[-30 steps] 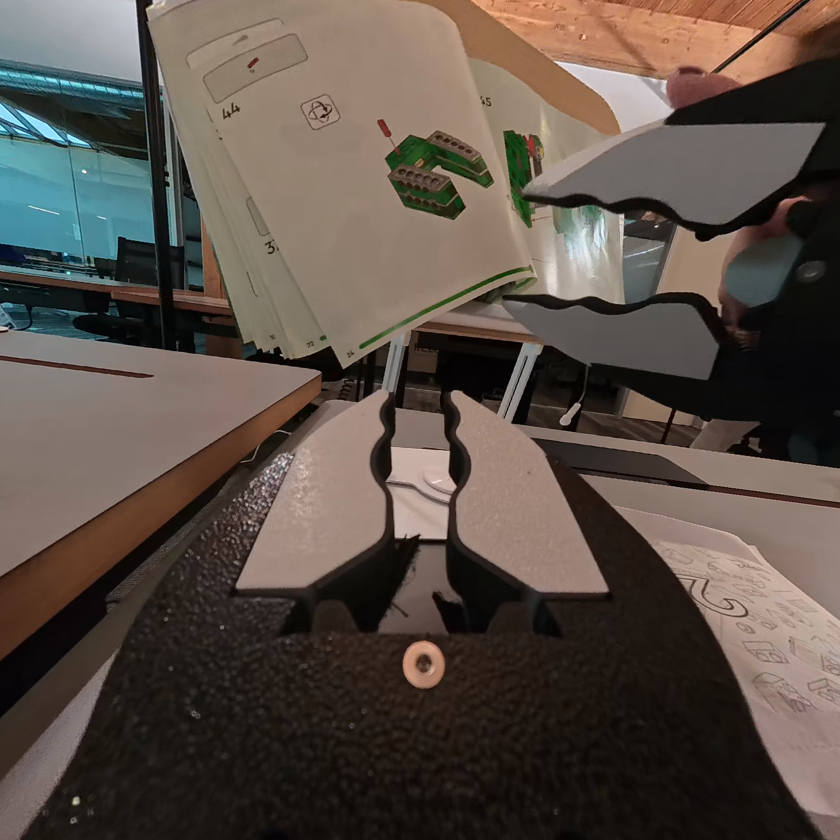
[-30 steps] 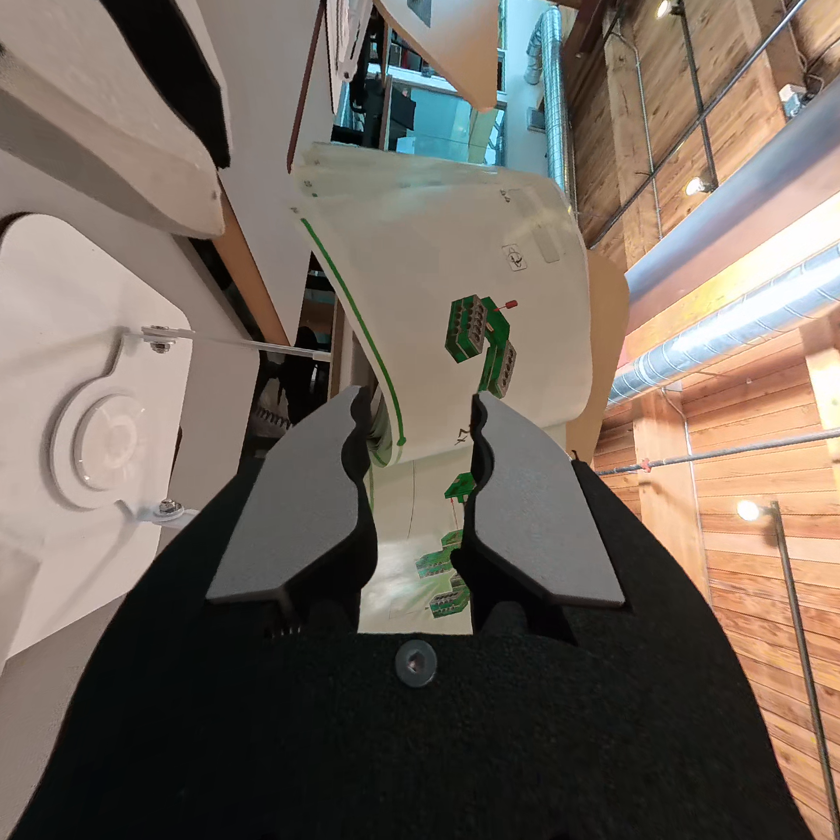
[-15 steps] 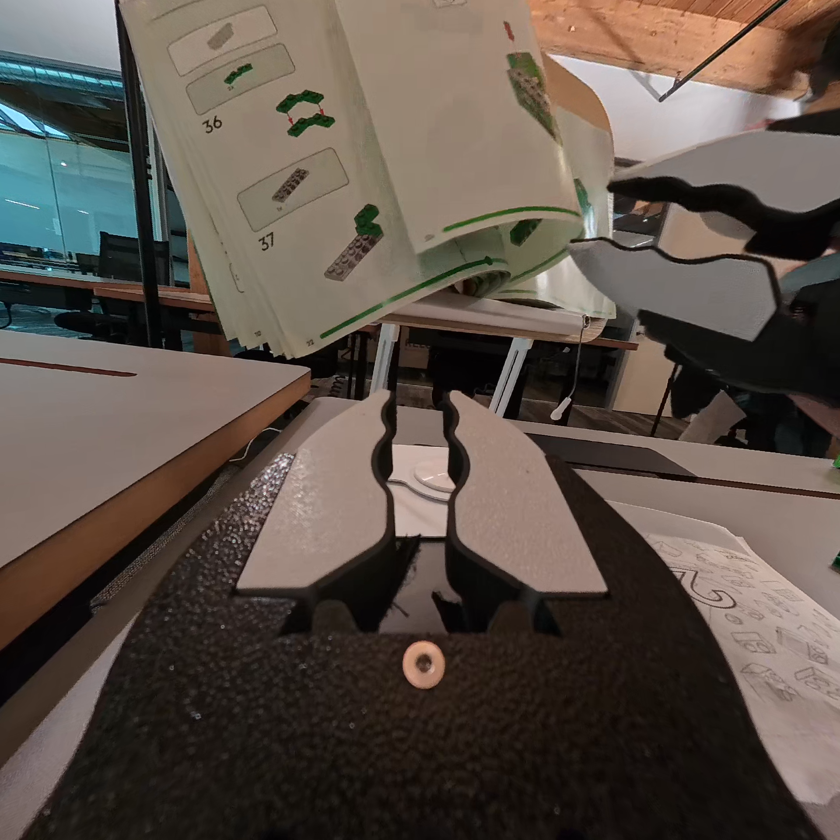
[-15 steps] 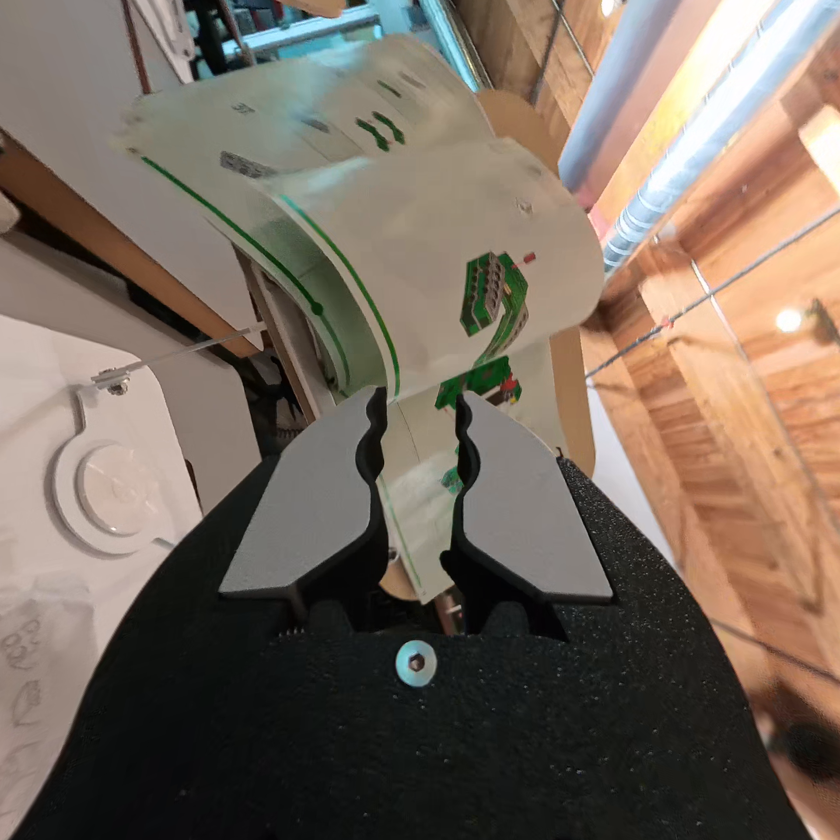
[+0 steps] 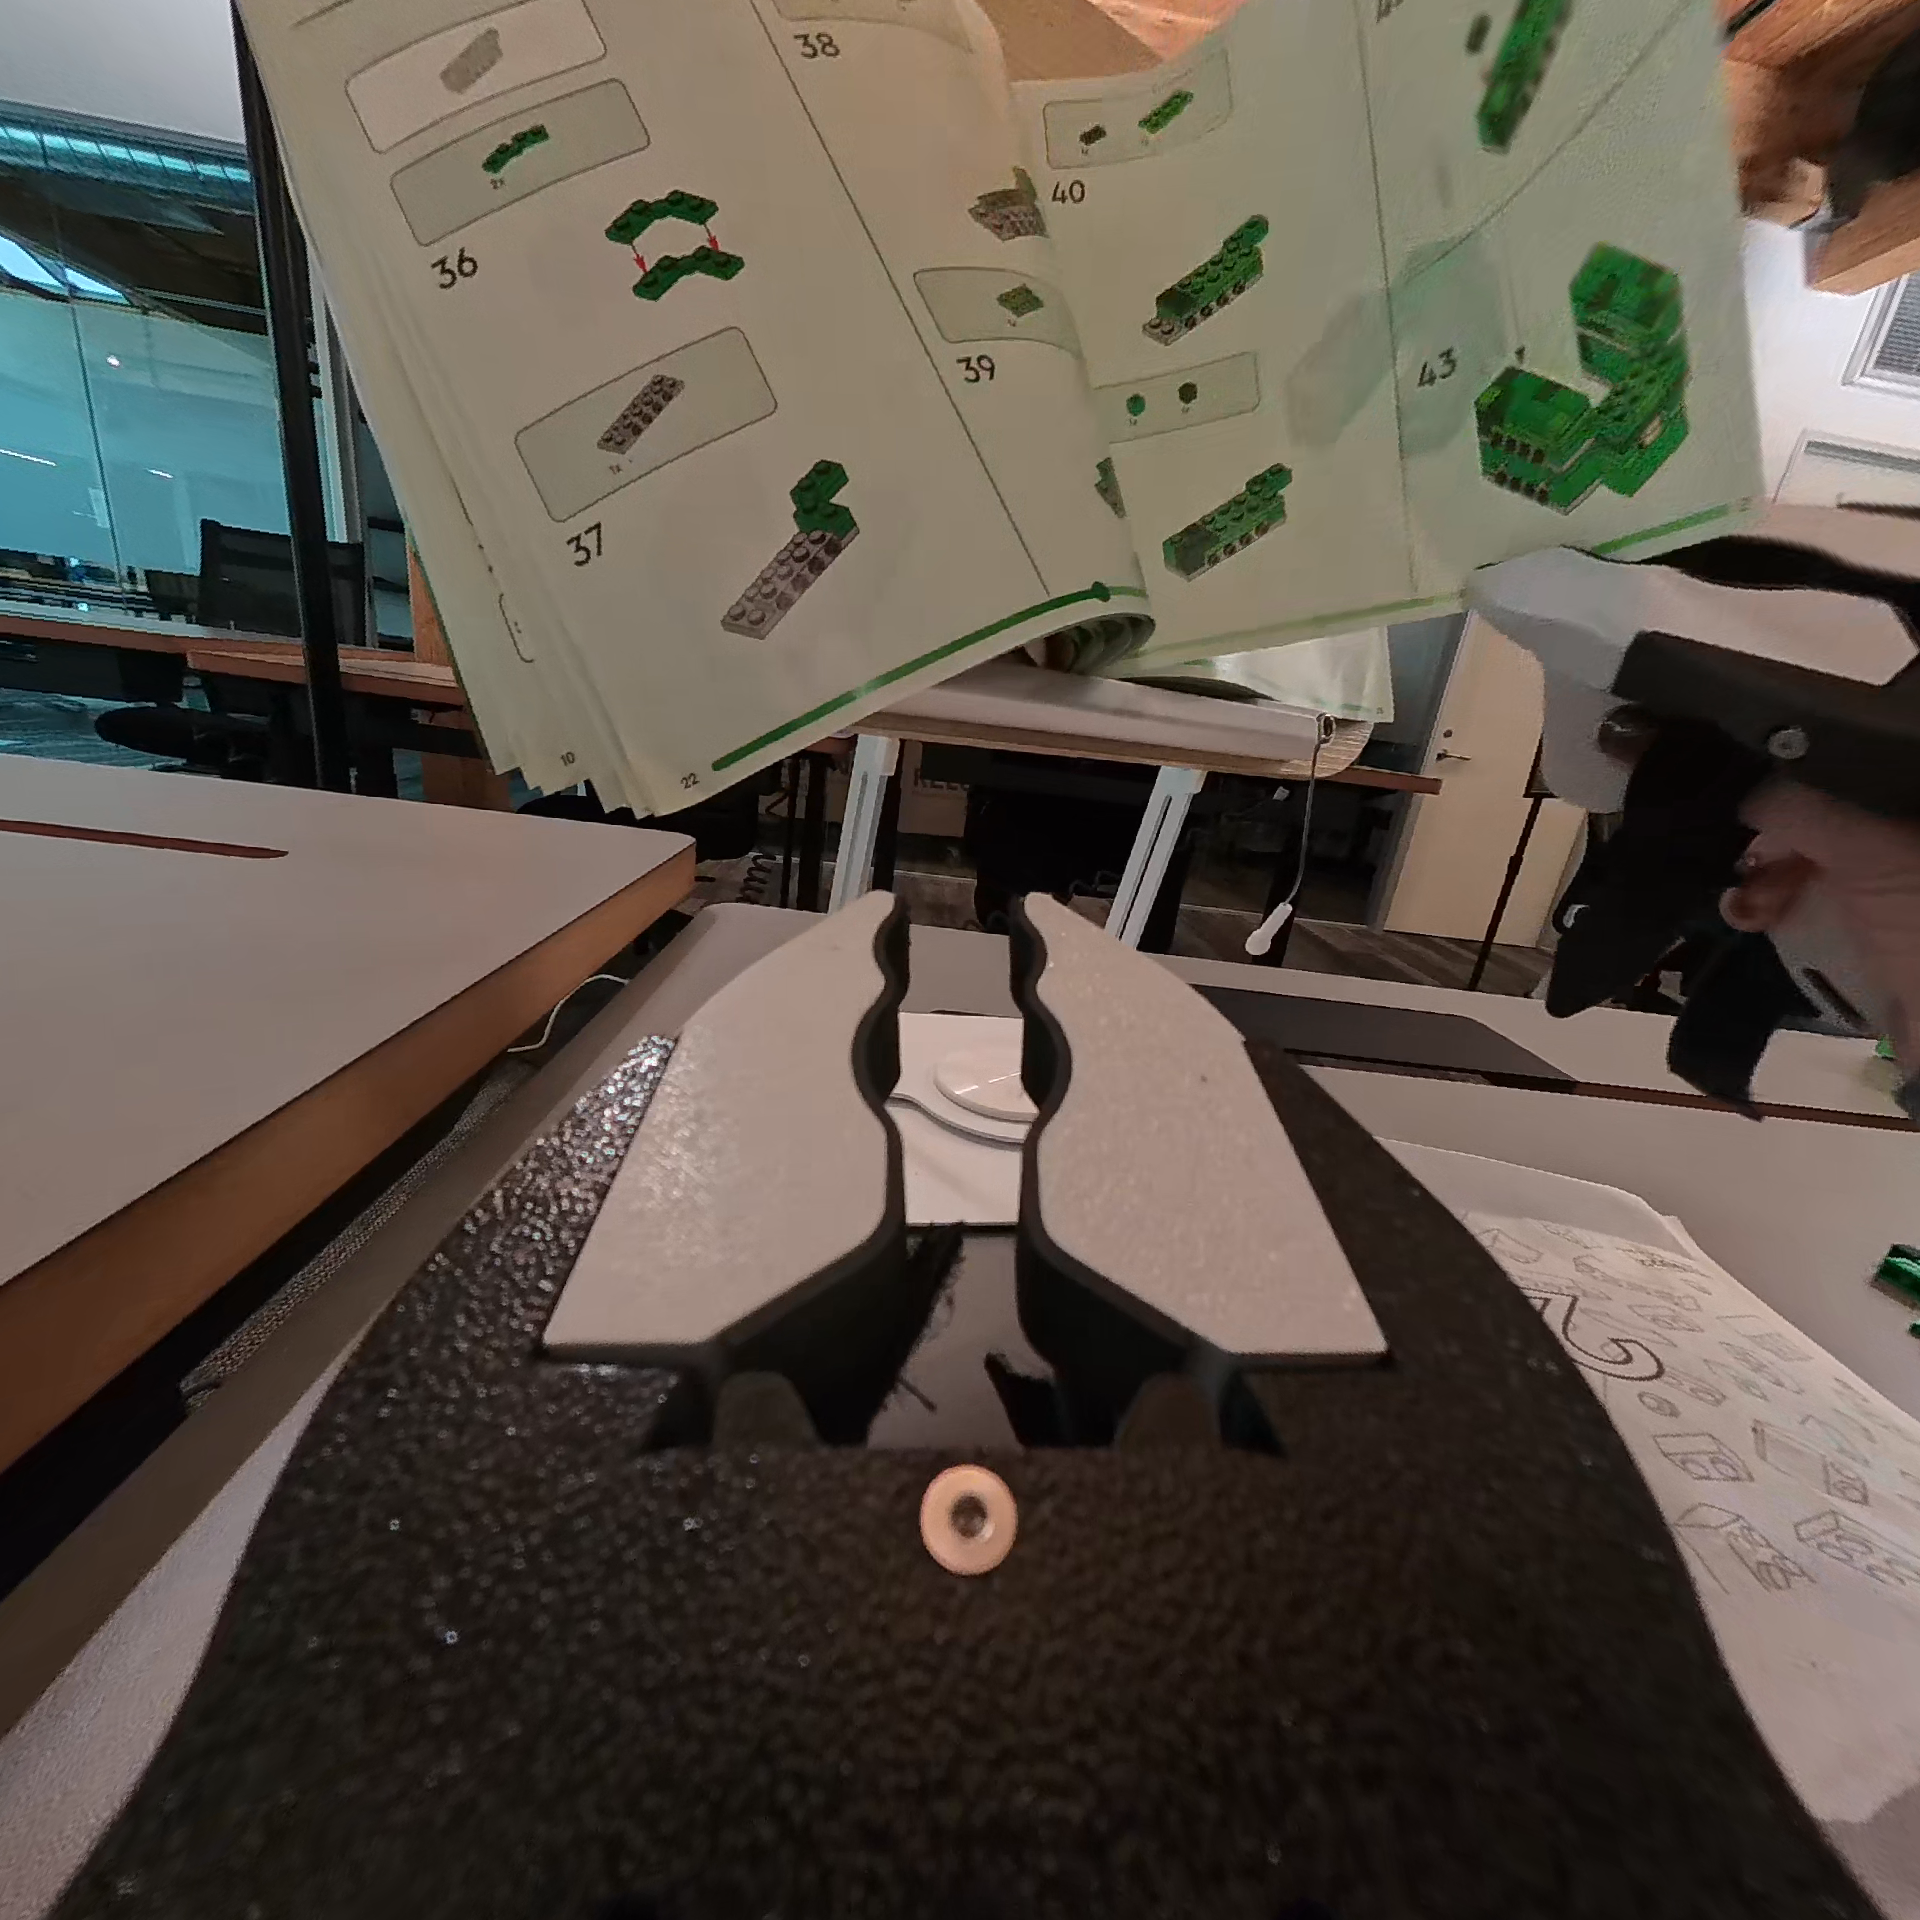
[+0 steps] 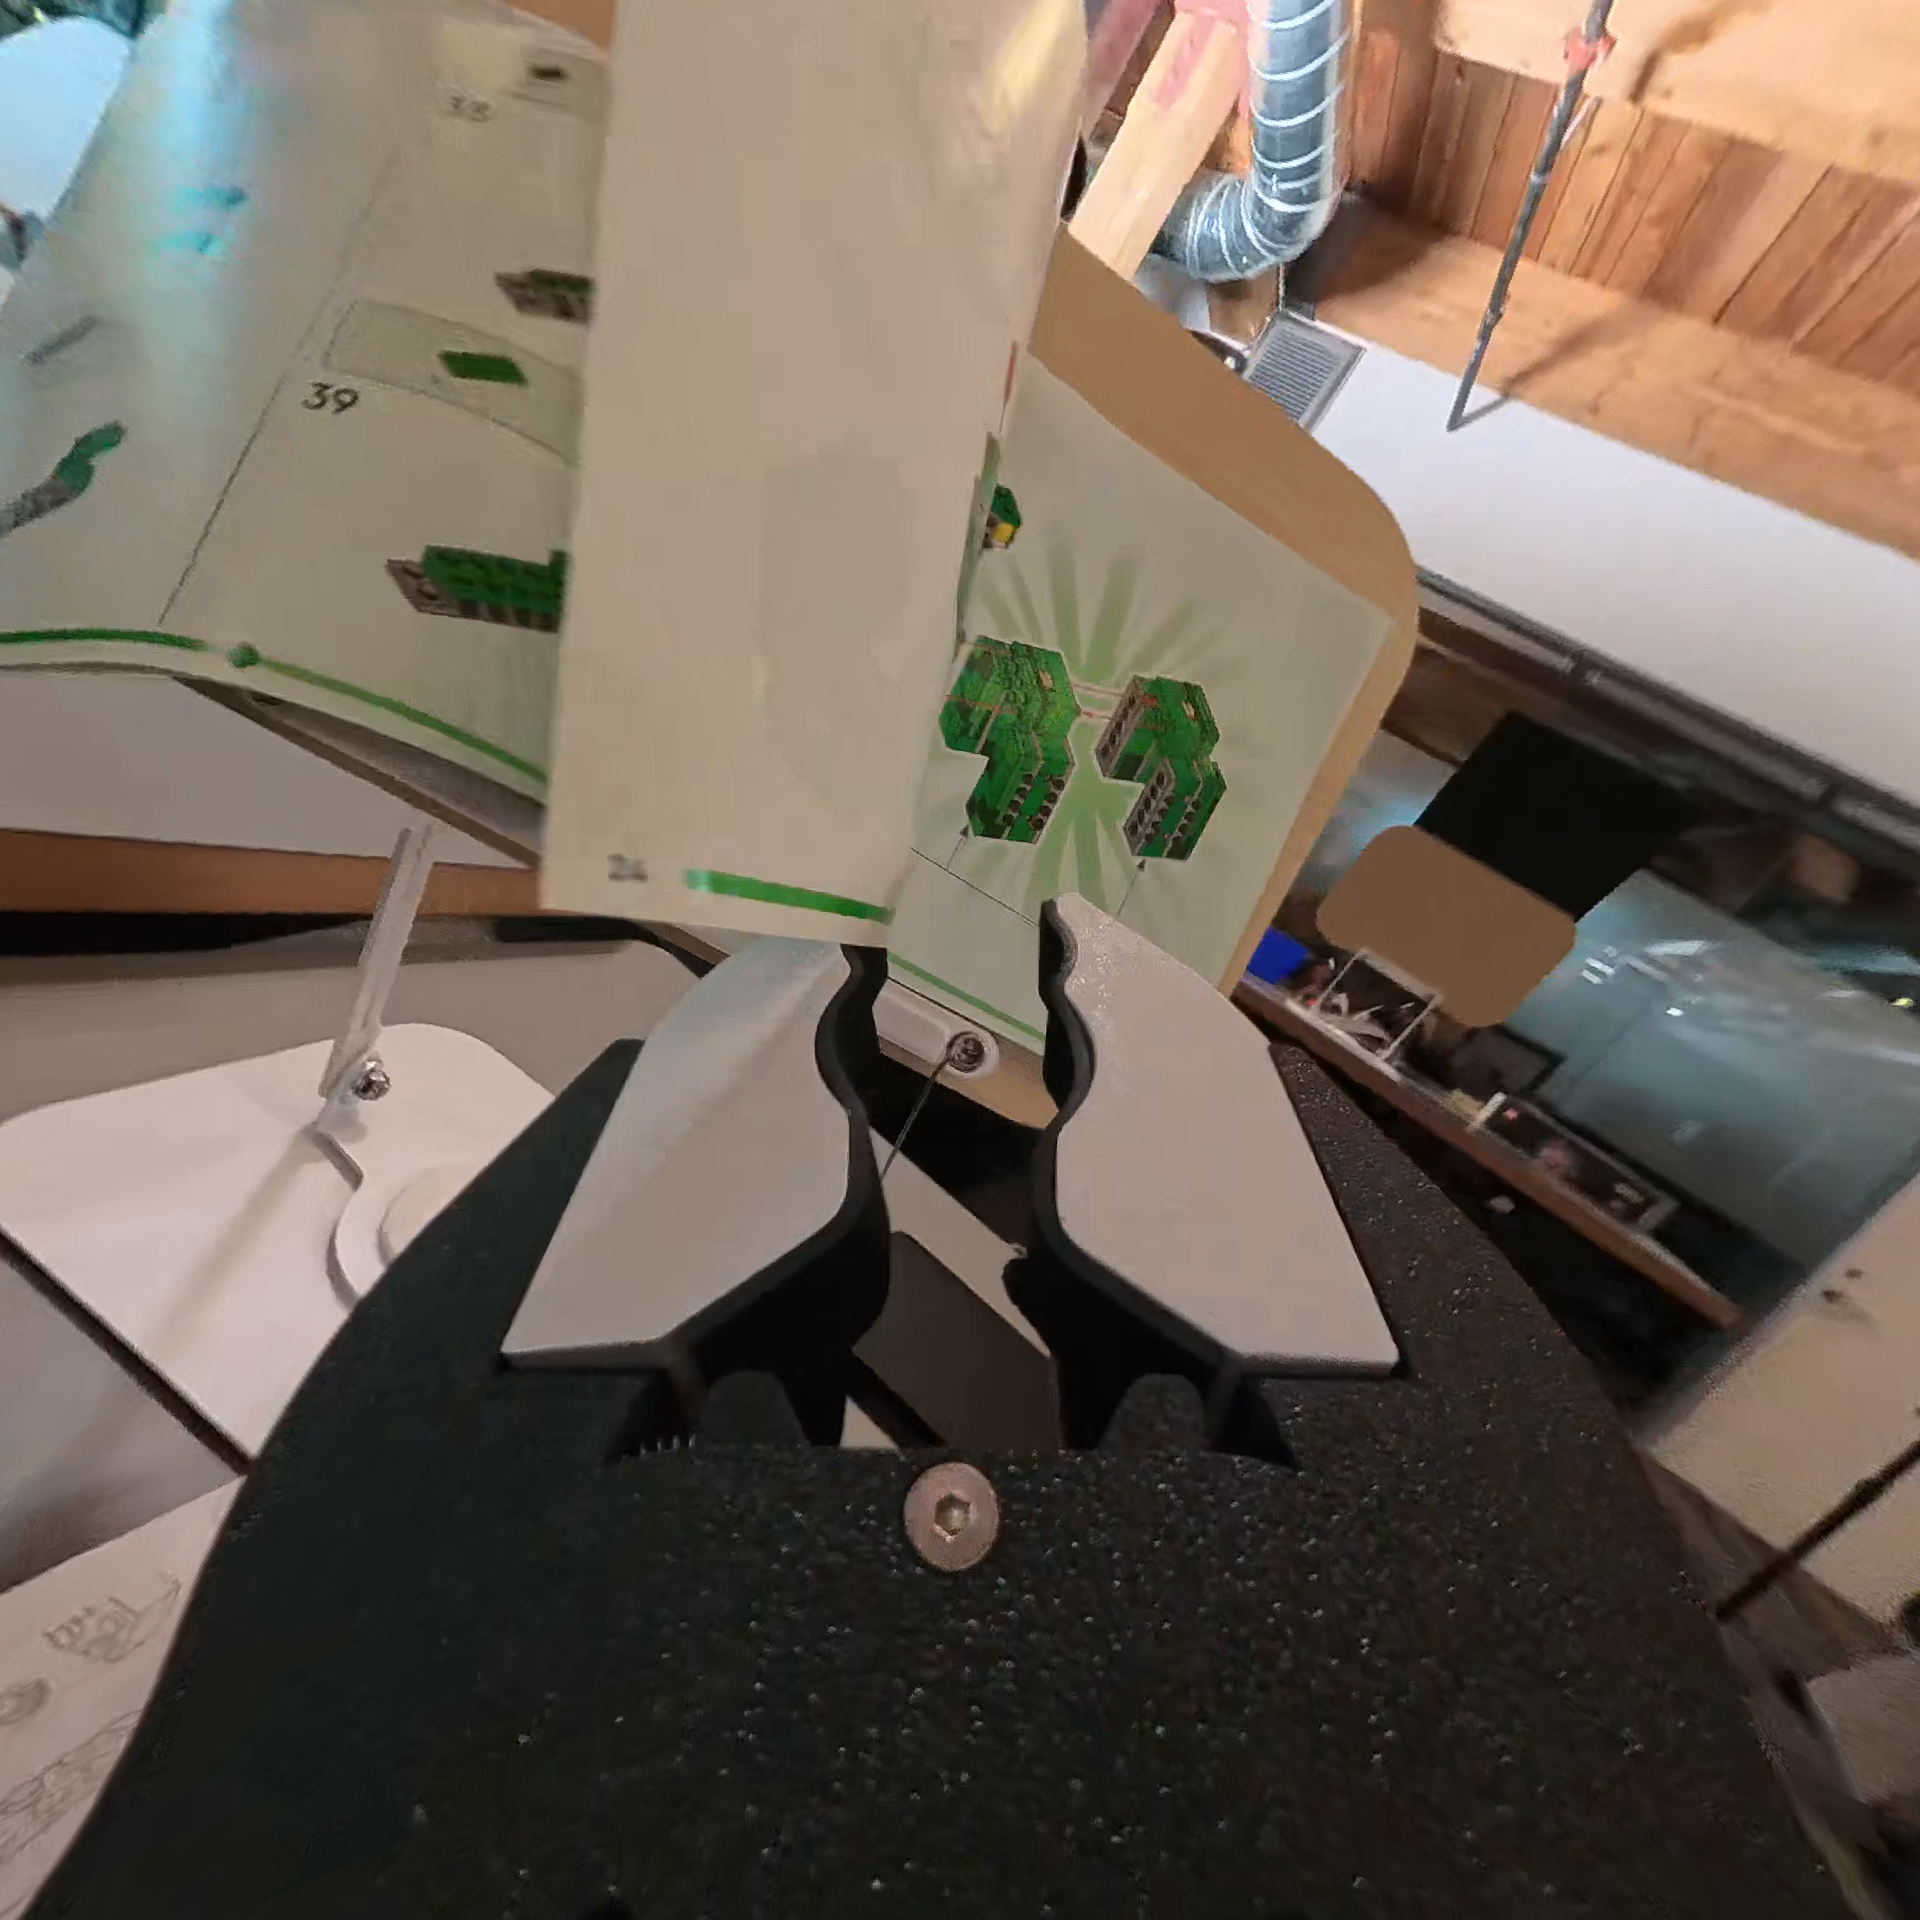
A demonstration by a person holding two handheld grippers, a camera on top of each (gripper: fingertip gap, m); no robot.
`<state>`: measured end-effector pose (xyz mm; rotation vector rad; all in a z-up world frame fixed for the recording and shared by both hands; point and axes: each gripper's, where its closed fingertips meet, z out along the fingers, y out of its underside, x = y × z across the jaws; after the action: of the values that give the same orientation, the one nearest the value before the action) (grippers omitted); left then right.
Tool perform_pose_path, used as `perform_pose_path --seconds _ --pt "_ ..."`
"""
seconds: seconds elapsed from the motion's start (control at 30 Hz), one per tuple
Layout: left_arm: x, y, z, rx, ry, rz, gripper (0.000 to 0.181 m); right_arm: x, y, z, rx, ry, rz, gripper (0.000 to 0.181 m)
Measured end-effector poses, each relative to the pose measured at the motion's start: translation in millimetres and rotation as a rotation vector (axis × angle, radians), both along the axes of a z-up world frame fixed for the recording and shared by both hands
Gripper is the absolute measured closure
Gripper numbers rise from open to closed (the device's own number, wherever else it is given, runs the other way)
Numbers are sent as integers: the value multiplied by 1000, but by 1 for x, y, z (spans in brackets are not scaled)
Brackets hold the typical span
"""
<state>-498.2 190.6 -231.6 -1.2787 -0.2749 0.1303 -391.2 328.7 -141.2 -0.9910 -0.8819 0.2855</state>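
An open building-instruction booklet [image 5: 727, 364] leans on a wooden-backed stand with a white base [image 5: 966, 1081]. My left gripper [image 5: 958, 914] sits low over the table in front of the base, jaws slightly apart and empty. In the right wrist view the booklet [image 6: 312, 468] fills the upper left. A loose page [image 6: 779, 468] stands up, curled, its lower edge just above my right gripper [image 6: 956, 935], which is open and holds nothing. One right finger [image 5: 1621, 613] shows under that page's corner [image 5: 1558, 312] in the left wrist view.
A printed sheet of line drawings [image 5: 1714, 1403] lies on the table at the right, with a green brick [image 5: 1896, 1273] at the frame edge. A second table [image 5: 260, 987] stands higher at the left, behind it a black pole [image 5: 301, 468]. The wooden backboard [image 6: 1299, 623] rises behind the pages. The left gripper's tips are roughly 20 cm from the right gripper's.
Several pages have swung from left to right, showing an earlier spread. My right gripper moved right and down with the page and opened wider. My left gripper has not moved.
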Motion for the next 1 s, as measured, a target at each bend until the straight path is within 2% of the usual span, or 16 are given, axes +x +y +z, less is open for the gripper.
perform_pose_path --seconds 0.63,1.0 --pt "2 2 -1 -8 4 -11 165 29 34 5 -156 197 -15 164" --pt "2 2 -1 -8 4 -13 166 41 48 0 -185 203 -66 165"
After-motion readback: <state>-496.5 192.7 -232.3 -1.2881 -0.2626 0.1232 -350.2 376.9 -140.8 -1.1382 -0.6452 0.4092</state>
